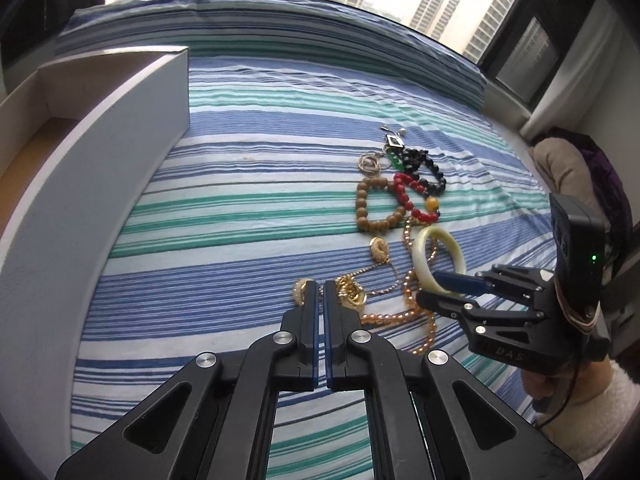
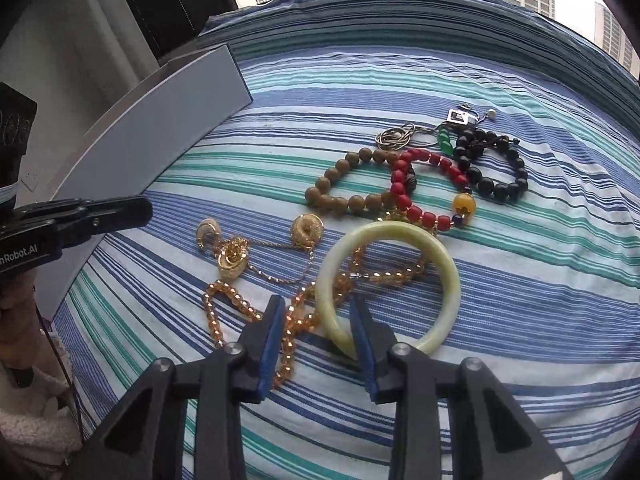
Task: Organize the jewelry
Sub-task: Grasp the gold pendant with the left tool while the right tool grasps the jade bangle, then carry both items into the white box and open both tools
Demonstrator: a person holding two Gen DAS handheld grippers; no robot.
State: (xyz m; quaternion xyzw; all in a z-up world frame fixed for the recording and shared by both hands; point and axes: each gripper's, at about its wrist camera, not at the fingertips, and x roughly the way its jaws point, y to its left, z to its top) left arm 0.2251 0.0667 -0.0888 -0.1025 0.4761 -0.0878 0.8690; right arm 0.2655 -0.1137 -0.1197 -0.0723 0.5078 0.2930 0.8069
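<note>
One jade bangle [image 2: 390,292] flat on bedsheet [image 2: 520,300], no long axis

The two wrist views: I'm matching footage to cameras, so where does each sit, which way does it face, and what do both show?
Left wrist: on the left gripper, angled down at gold jewelry on the striped bedspread; jaws shut; right gripper and a fleecy sleeve visible.
Right wrist: on the right gripper, angled down at the jade bangle, its rim between the jaws; left gripper visible.
Shared: bangle, bead bracelets, white box.
</note>
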